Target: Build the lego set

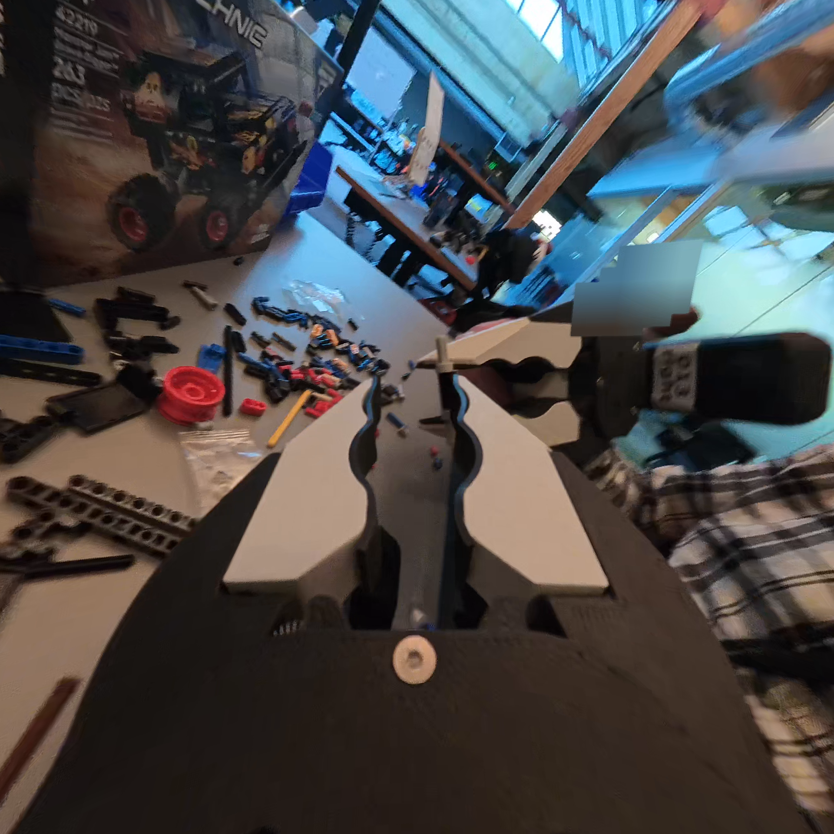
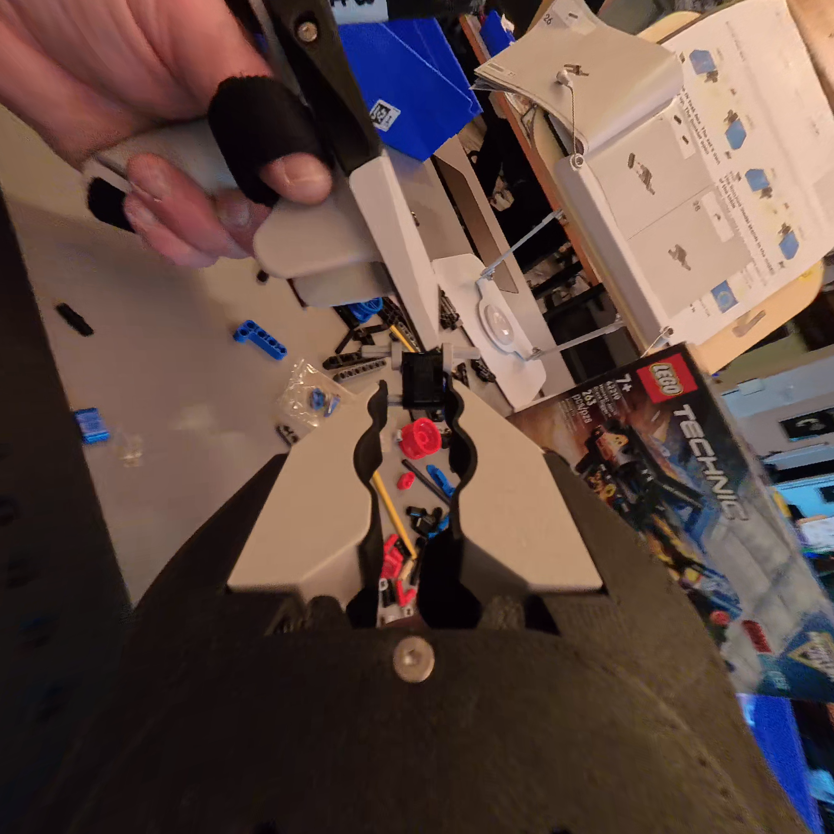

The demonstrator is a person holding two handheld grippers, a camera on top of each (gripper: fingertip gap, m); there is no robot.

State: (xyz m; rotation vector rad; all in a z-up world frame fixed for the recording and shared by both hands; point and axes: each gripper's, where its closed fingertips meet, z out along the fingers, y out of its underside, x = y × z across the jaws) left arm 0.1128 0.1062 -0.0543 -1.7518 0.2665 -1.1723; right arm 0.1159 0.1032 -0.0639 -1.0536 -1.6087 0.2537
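My right gripper (image 2: 417, 390) is shut on a small black block (image 2: 422, 379) with a grey axle (image 2: 460, 351) running through it, and holds it in the air above the table. In the left wrist view the right gripper (image 1: 424, 361) reaches in from the right, with the grey axle (image 1: 441, 354) at its tips. My left gripper (image 1: 414, 382) is open, its right fingertip close beside the held piece. In the right wrist view the left gripper (image 2: 428, 343) comes down from the upper left, held by a hand (image 2: 135, 90).
A pile of loose black, blue and red pieces (image 1: 316, 356), a red wheel (image 1: 192, 392), a yellow axle (image 1: 289, 419) and black beams (image 1: 113, 510) lie on the table. The set's box (image 1: 158, 135) stands at the back. An instruction booklet (image 2: 677, 180) rests on a stand. Only a small space, under 4 cm, lies between the two pairs of fingers.
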